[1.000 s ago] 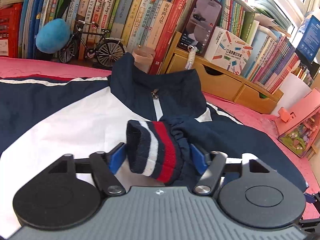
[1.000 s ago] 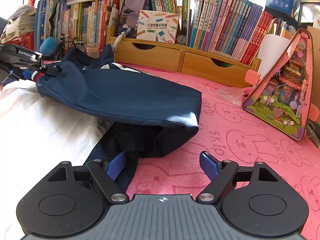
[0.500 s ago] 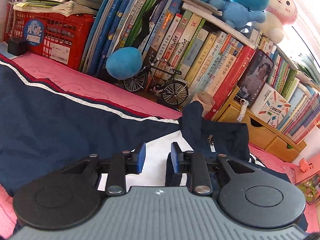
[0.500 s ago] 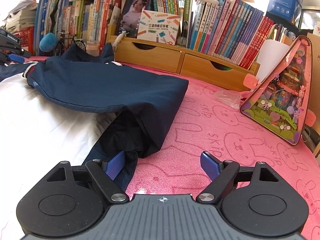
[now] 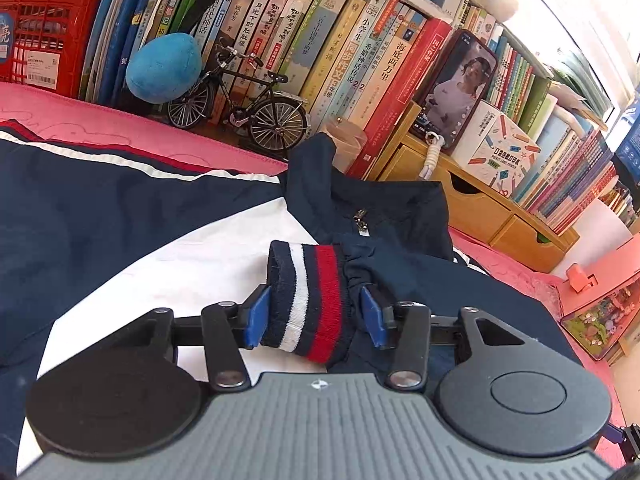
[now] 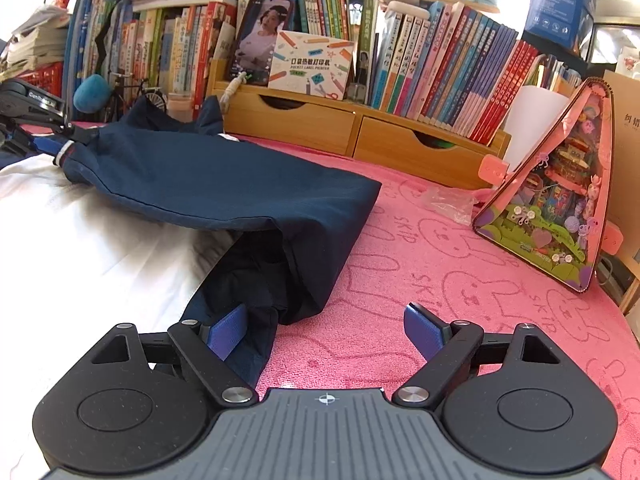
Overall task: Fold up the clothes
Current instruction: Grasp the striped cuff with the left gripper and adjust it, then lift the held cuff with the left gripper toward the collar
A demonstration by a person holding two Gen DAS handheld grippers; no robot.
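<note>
1. Navy-and-white jacket (image 5: 120, 220), zip-front, lies spread on the pink mat (image 6: 440, 280). It fills the left and centre of both views, with its collar (image 5: 362, 200) toward the bookshelf at the top.
2. The left gripper (image 5: 314, 316) is clamped on the striped cuff (image 5: 312, 300) at lower centre of the left view. Its jaws have just been moving, closing in and then easing slightly wider, with the cuff between them. The left pad sits on the cuff edge and the right pad on the gathered fabric behind the ribbing.
3. In the right view the sleeve (image 6: 208, 176) runs from the upper left, where the cuff is held, across the white body to a loose bend at centre frame.
4. The right gripper (image 6: 326, 332) stands apart, having just opened a touch wider. It grips nothing. Its left pad is over the dark hem (image 6: 240, 340) and its right pad over bare mat.
5. Handling, my judgement: thin woven shell, light, limp, probably slick. It will drape and slide, not hold a crease.
6. The ribbed cuff is thicker and springy, so it is the best purchase on the sleeve. Grip across the ribbing, not the smooth cloth behind it.
7. For the body I would pinch doubled edges, such as the hem, the shoulder seam or the collar. A single layer may slip out.
8. Risk: dragging the sleeve may pull the white panel into wrinkles.
</note>
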